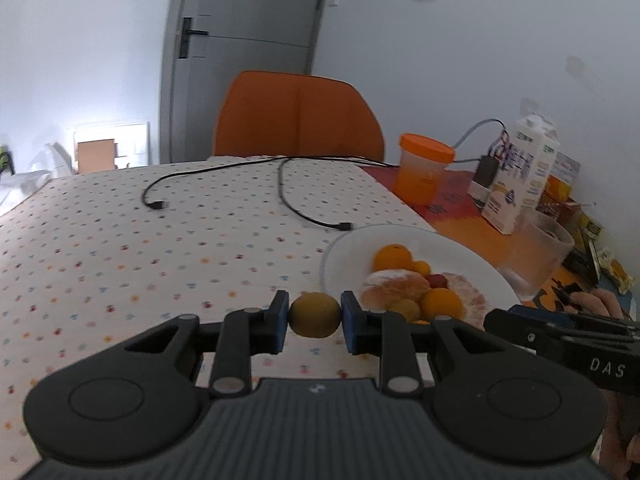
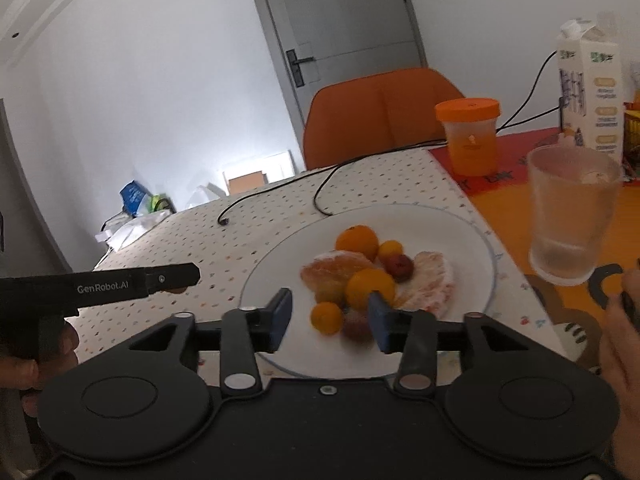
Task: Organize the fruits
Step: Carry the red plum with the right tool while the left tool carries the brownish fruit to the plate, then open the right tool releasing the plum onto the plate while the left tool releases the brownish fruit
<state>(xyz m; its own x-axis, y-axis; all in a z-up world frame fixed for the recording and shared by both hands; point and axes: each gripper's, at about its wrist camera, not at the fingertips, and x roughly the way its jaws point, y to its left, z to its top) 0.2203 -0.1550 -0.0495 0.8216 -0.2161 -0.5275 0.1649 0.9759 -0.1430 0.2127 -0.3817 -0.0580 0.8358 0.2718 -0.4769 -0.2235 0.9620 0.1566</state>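
So the left gripper (image 1: pixel 315 315) has its blue pads clamped on a small round yellow-green fruit (image 1: pixel 315 314), one pad on each side, held above the dotted white tablecloth (image 1: pixel 120 248) just left of the round white plate (image 2: pixel 460 240). Over on the right wrist view, the right gripper (image 2: pixel 330 316) hangs over the near part of that plate with its jaws partly apart and nothing pinched between them (a small orange fruit (image 2: pixel 327 317) and a blurry reddish one (image 2: pixel 357 327) sit in the gap, but the pads aren't pressing on either). The plate is already fairly loaded: a big orange (image 2: pixel 357 242) at the back, another orange fruit (image 2: pixel 370 288) in the middle, a little dark red fruit (image 2: pixel 400 266) and two peeled citrus pieces (image 2: pixel 434 276). Beyond the plate there's a frosted clear tumbler (image 2: pixel 572 216), an orange-lidded plastic jar (image 2: pixel 470 140) and a white milk carton (image 2: pixel 590 92) on the orange mat, with black cables (image 1: pixel 288 196) trailing across the cloth and an orange chair (image 1: pixel 298 114) at the far side.
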